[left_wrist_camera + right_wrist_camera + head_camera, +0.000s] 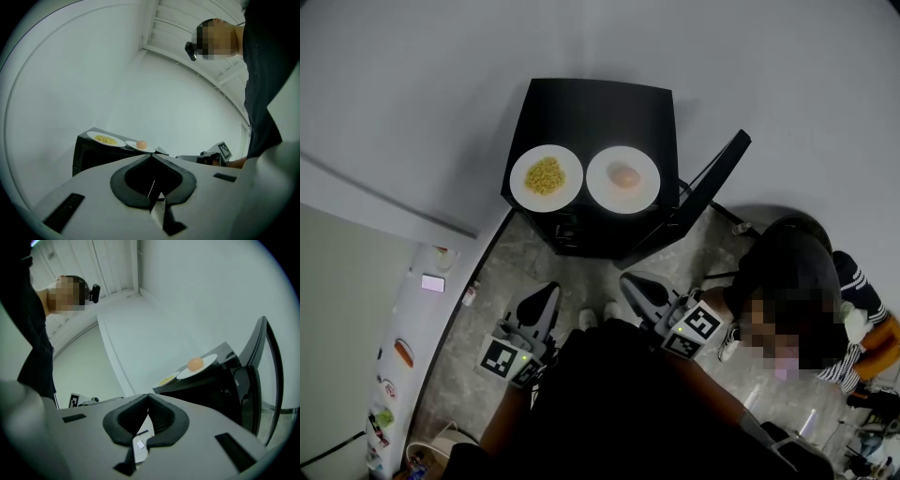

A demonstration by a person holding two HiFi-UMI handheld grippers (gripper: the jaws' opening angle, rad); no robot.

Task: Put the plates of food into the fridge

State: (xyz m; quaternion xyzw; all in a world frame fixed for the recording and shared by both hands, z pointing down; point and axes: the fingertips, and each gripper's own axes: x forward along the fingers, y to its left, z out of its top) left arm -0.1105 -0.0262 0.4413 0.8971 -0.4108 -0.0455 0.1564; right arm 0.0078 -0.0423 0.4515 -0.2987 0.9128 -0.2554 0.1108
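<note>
While the left gripper (547, 292) and right gripper (632, 281) point at it, jaws clenched on nothing, the black fridge (592, 111) faces them, its door (705, 192) swung open rightward. Along its top's front edge sit the plate of yellow food (546, 176), left, and the plate with a peach lump (622, 178), right. Grey floor (517, 251) lies between grippers and fridge.

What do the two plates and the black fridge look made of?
Plate with yellow food and plate with the orange lump: smooth plain white, probably glazed ceramic, possibly melamine. Fridge: flat black shell with a dull, satin look, likely painted metal or plastic; I can't tell which.
</note>
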